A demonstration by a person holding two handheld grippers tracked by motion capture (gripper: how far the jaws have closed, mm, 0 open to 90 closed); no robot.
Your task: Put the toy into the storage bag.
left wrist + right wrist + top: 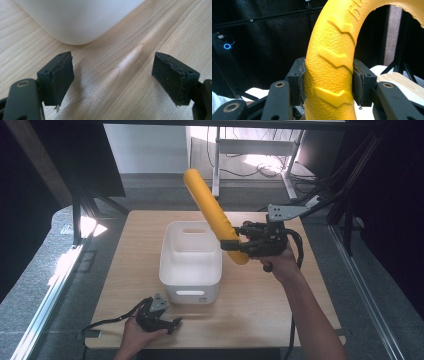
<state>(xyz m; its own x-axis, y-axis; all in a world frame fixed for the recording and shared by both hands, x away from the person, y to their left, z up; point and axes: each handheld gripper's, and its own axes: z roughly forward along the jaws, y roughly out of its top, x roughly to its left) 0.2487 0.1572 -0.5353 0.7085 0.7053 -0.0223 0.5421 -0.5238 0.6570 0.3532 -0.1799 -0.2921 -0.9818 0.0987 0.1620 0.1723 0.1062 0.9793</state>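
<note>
Table (260, 305): light wood, bearing the bin near its middle.
Left gripper (167, 322): low at the near left edge, just in front of the bin's near wall; jaws spread wide with bare wood between the pads (62, 80); likely parked there to stay clear of the drop.
Bin (190, 275): white, open-topped, upright, hollow inside; near corner (75, 25) looms just ahead of the left jaws; probably the target for the ring.
Ring (212, 215): yellow, textured, with raised chevron ridges (332, 60); held in the air above the bin's right rim, not touching bin or table.
Ring's axis: seen edge-on from above, so long line runs from the low near-right end at the grip up to the far-left end; plane near upright; arch curving up and over in the right gripper view.
Right gripper (240, 245): right of the bin, pressed onto the ring's lower part, pads (358, 82) on both flanks; low grip likely leaves the free arc leading over the bin.
</note>
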